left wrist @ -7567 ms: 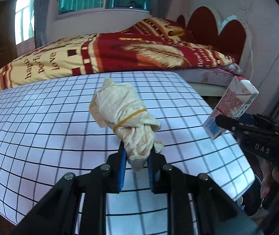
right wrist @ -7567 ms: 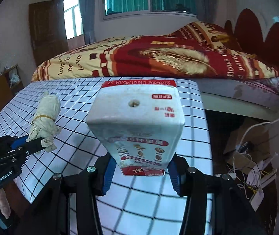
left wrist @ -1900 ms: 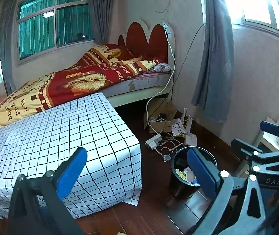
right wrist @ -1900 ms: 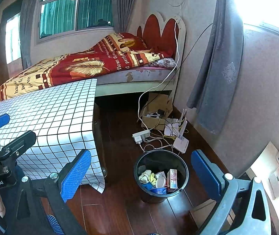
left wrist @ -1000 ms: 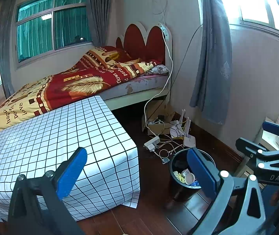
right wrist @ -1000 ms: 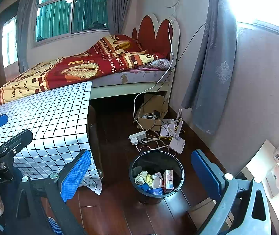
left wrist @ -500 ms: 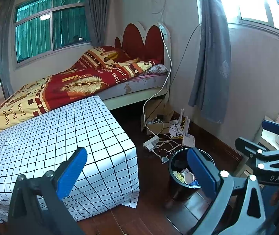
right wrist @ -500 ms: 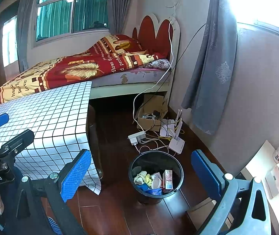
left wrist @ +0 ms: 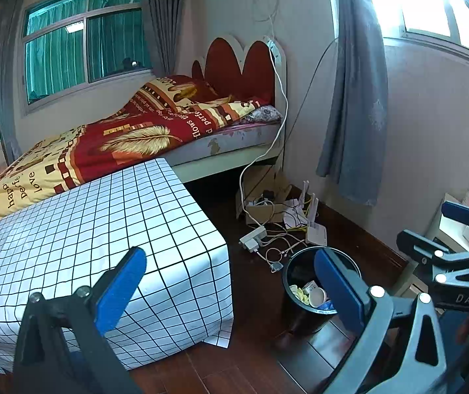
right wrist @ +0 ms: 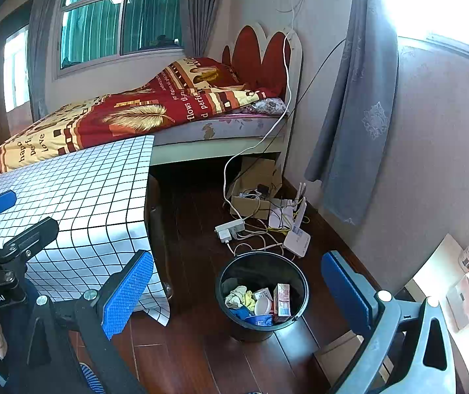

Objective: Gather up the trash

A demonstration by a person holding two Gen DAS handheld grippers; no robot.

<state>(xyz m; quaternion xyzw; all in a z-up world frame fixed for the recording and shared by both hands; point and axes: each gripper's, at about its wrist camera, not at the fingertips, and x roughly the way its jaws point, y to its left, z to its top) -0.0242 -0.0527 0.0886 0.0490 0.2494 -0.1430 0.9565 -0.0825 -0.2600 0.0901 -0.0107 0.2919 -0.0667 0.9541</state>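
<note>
Holding both empty: our left gripper (left wrist: 231,282) and right gripper (right wrist: 237,290) spread wide above the trash-filled bin (right wrist: 234,271).

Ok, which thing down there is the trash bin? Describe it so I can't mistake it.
Start at the bed with the red headboard, then drop to the dark wood floor past the grid-cloth table. The bin is the round black bucket just nearer than the tangle of cables and white router, the only open container, holding a milk carton and crumpled scraps.
</note>
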